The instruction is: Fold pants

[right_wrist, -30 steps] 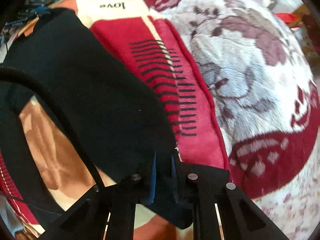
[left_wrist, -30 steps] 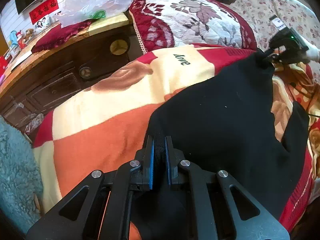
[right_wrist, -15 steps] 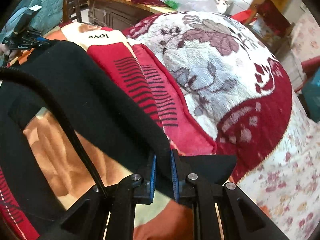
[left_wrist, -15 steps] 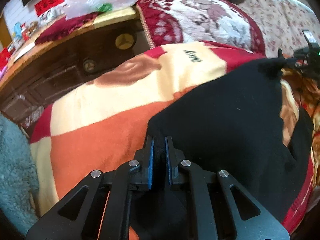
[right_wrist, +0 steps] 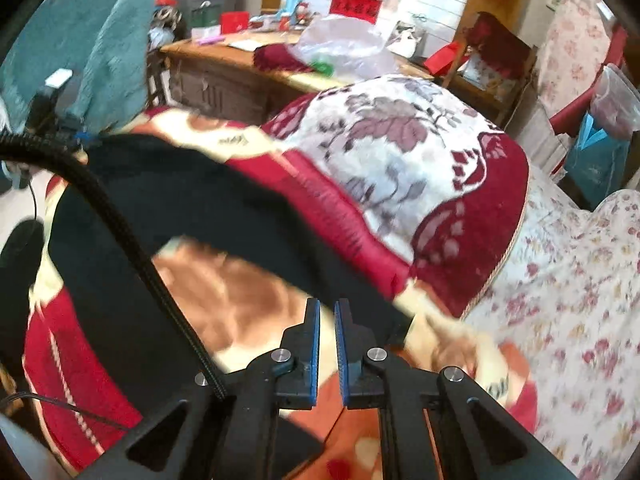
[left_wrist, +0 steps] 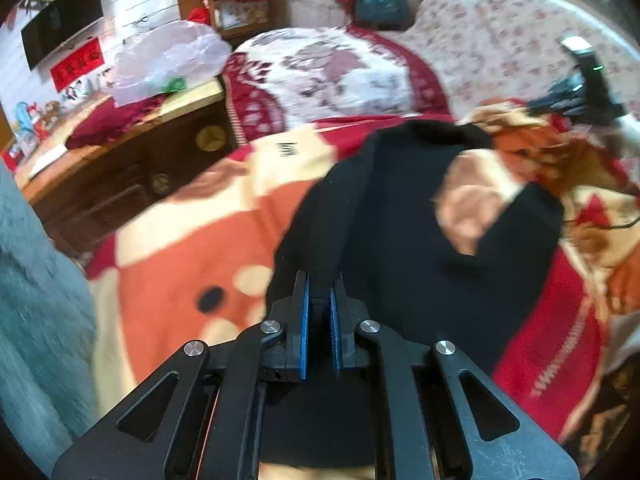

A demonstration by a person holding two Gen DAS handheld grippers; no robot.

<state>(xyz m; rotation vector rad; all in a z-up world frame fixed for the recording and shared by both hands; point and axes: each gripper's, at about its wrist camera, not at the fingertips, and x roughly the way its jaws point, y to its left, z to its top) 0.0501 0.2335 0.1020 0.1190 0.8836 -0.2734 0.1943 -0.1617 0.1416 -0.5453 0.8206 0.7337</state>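
While the left gripper [left_wrist: 320, 280] pinches black cloth between its blue pads, the black pants [left_wrist: 400, 240] lie spread across the orange, cream and red blanket [left_wrist: 180, 260]. Its jaws stand nearly together, with a fold of the pants filling the slit between them. From that fold the cloth runs away over the blanket in a wide band, and a patch of the blanket shows bare between two stretches of black.

The right gripper [right_wrist: 327, 304] hovers above the far part of the blanket. Its jaws are closing and stand almost together. No cloth is caught between the pads: the blanket's pale and orange print shows through the slit. The edge of the pants passes just beyond the fingertips, though blur hides whether it touches them. A black ribbed cable [right_wrist: 120, 232] crosses over the pants and the blanket on that side.

Beyond the blanket's far edge a white and maroon floral quilt [left_wrist: 332, 68] bulges up. Beside the blanket stands a dark wooden cabinet [left_wrist: 132, 172] with a clear plastic bag [left_wrist: 168, 60] on its top, and a teal towel [left_wrist: 36, 280] hangs at the blanket's near side.
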